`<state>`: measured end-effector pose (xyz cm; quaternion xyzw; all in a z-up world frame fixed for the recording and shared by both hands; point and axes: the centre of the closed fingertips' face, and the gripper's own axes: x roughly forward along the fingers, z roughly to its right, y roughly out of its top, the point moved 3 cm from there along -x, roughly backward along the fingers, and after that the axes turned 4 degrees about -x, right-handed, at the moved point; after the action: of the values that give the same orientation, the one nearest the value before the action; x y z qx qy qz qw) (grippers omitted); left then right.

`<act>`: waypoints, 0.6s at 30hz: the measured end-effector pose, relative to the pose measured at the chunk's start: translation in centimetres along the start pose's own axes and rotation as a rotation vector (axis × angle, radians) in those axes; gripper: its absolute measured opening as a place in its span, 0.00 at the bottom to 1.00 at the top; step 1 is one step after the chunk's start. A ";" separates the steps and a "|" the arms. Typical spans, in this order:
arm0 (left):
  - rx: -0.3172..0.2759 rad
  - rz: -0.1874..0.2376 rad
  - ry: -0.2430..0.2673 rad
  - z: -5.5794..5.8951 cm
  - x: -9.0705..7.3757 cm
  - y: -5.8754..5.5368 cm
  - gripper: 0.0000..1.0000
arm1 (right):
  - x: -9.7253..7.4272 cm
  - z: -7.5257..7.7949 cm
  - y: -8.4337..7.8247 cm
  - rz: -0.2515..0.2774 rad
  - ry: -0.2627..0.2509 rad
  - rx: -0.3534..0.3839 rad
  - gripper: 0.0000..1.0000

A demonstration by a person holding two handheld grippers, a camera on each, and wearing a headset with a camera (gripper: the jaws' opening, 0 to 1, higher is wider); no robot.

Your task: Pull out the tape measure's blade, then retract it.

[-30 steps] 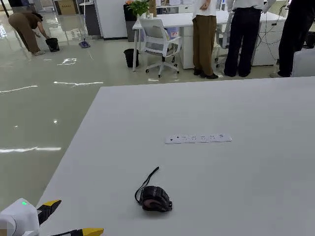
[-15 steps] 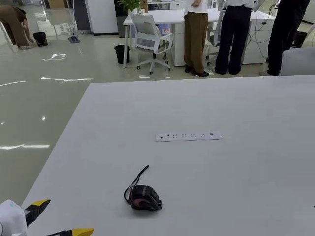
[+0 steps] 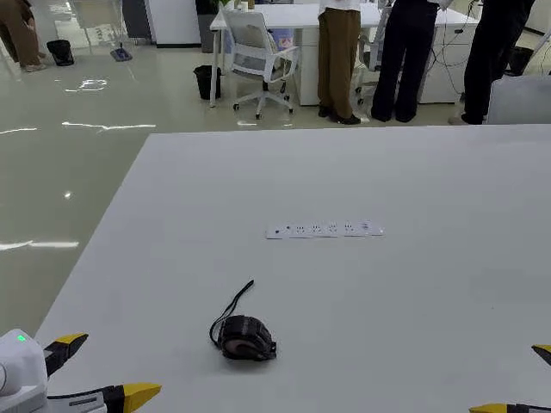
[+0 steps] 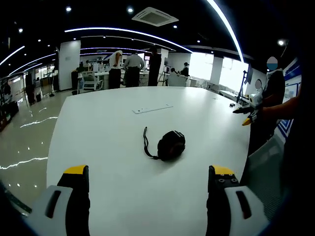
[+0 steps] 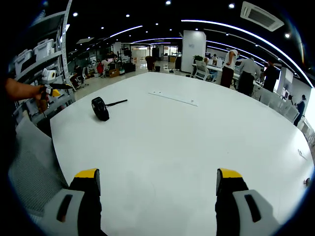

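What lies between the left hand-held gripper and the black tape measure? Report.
Bare white tabletop up to the black tape measure, in the left gripper view.

Left gripper [image 3: 108,370]: low at the person's near left, yellow-tipped jaws spread wide, pointing forward.
Right gripper [image 3: 515,379]: low at the near right, jaws likewise spread wide, well apart from the left.

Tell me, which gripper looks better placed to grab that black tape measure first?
Probably the left gripper: the tape measure lies almost straight ahead of its open jaws. From the right gripper, also open, it sits farther away and well off to one side.
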<state>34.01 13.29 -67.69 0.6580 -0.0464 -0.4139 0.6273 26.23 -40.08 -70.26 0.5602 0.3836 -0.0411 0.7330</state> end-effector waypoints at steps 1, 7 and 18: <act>-0.006 0.004 -0.010 0.1 0.2 0.1 0.99 | 0.1 0.0 0.1 0.000 0.003 0.000 1.00; 0.008 0.043 -0.039 0.2 1.2 0.9 0.99 | 0.7 0.2 0.5 0.000 0.011 -0.011 1.00; 0.039 0.031 -0.101 -0.1 3.7 1.6 0.99 | 2.0 1.0 0.7 -0.007 0.027 0.005 1.00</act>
<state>37.21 10.84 -68.08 0.6476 -0.0959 -0.4358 0.6177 28.53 -39.96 -70.87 0.5613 0.3954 -0.0369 0.7261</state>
